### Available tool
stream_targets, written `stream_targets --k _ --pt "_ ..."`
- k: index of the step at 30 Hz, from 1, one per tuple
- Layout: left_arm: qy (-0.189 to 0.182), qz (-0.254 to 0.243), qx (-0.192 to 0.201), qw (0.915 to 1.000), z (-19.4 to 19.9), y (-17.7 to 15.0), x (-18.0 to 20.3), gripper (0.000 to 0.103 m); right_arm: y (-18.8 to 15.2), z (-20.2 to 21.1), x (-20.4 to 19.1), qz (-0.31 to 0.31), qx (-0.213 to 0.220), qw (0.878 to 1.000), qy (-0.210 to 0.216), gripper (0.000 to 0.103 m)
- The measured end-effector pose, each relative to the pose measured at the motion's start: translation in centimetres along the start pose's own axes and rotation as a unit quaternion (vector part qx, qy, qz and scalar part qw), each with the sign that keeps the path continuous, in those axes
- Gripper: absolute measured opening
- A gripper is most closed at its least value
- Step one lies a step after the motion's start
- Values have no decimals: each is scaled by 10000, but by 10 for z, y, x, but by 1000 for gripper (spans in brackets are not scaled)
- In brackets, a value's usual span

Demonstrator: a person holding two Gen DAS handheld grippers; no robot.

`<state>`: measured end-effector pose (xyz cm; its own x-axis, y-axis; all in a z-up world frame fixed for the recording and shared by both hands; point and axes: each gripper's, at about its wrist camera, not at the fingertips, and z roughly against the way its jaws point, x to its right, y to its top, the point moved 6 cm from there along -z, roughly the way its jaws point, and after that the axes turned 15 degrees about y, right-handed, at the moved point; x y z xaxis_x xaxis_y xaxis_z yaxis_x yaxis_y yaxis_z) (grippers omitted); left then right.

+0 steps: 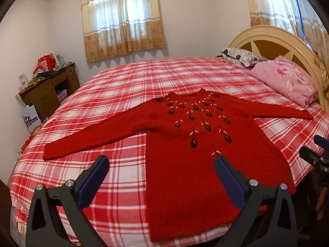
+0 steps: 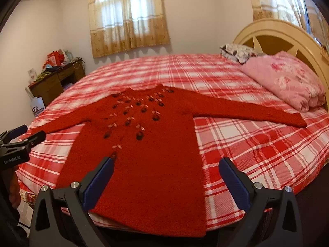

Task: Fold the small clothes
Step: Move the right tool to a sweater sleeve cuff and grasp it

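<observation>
A red knitted sweater (image 1: 185, 154) with dark flower embroidery lies flat, front up, on the red-and-white checked bed (image 1: 123, 86), both sleeves spread out sideways and its hem at the near edge. It also shows in the right wrist view (image 2: 148, 164). My left gripper (image 1: 161, 162) is open and empty above the hem's left part. My right gripper (image 2: 165, 164) is open and empty above the hem's right part. The right gripper's edge shows in the left wrist view (image 1: 314, 152), and the left gripper shows in the right wrist view (image 2: 20, 138).
A pink floral pillow (image 1: 287, 80) and a patterned pillow (image 1: 240, 56) lie by the cream headboard (image 1: 277, 39) at the far right. A cluttered brown desk (image 1: 49, 86) stands at the far left. Curtained windows (image 1: 123, 18) are behind.
</observation>
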<state>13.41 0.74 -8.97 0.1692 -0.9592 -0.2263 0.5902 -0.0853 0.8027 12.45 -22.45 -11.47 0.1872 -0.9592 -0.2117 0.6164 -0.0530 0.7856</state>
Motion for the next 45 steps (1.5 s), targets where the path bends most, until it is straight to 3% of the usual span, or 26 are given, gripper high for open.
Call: stream_targets --k 2,6,11,20,31,35,38,45 --pt "-8 -56 -56 10000 -12 1 4 103 3 -8 18 -36 -27 9999 -117 101" --pt "97 -192 -156 9996 -38 5 9 103 11 -18 61 -268 -106 9988 -395 87" --pt "341 -249 -196 9989 -70 12 10 103 21 -27 136 -810 -174 9933 -805 79" --pt "538 -299 -504 9968 -126 20 21 103 42 -10 260 -1824 -69 9718 -1495 78" --pt "812 -517 -655 9932 -179 34 38 103 68 23 369 -2300 73 9449 -2327 74" --pt "951 -592 -692 9913 -195 37 38 103 71 21 405 -2702 -56 9331 -2373 70" --pt "990 -490 -776 9908 -205 38 32 103 68 12 423 -2854 -333 9275 -2389 47" --pt "1134 -391 -868 9890 -219 37 21 103 71 -3 434 -2962 -404 9287 -2196 43"
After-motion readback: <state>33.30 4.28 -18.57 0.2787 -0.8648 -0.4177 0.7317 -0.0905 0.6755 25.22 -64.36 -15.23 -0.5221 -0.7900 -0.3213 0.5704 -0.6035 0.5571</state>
